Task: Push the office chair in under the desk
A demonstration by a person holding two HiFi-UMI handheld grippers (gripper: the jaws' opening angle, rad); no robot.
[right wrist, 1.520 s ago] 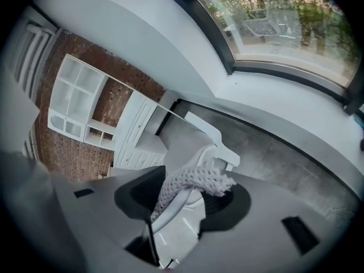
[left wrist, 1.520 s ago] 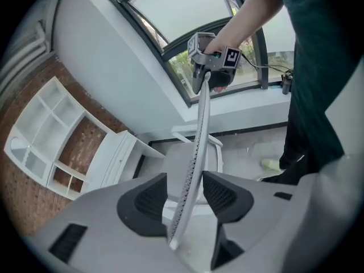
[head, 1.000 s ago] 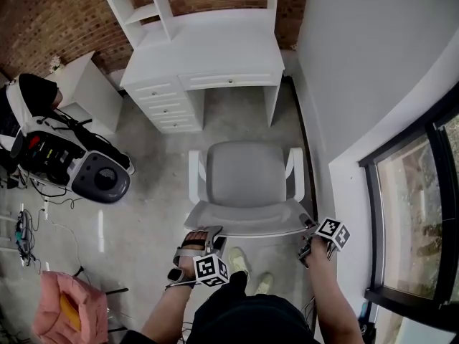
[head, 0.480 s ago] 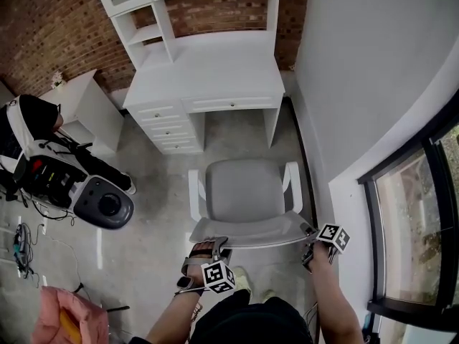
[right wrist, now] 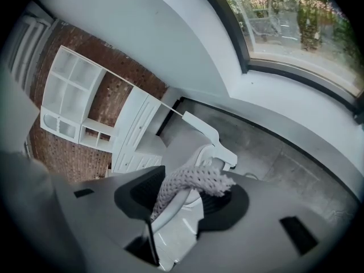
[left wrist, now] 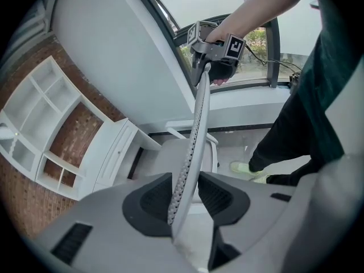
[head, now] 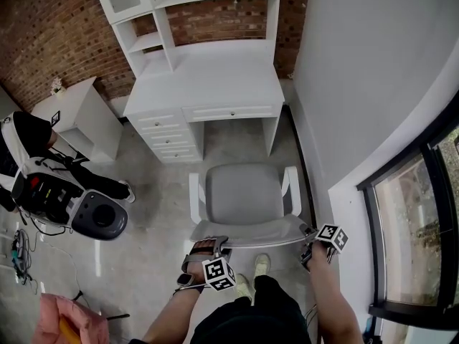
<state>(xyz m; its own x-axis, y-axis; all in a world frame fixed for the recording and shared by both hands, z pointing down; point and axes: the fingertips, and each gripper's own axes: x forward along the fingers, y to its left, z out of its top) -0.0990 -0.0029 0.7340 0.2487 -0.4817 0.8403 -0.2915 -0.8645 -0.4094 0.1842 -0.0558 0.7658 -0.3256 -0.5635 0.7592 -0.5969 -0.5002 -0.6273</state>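
Behind the office chair [head: 244, 192], left gripper [head: 208, 244] and right gripper [head: 309, 234] each pinch its backrest rim between jaws.

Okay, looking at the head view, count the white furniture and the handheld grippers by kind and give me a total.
Desk: 1
Office chair: 1
Side cabinet: 1
Grippers: 2 (left gripper, right gripper)
Total: 5
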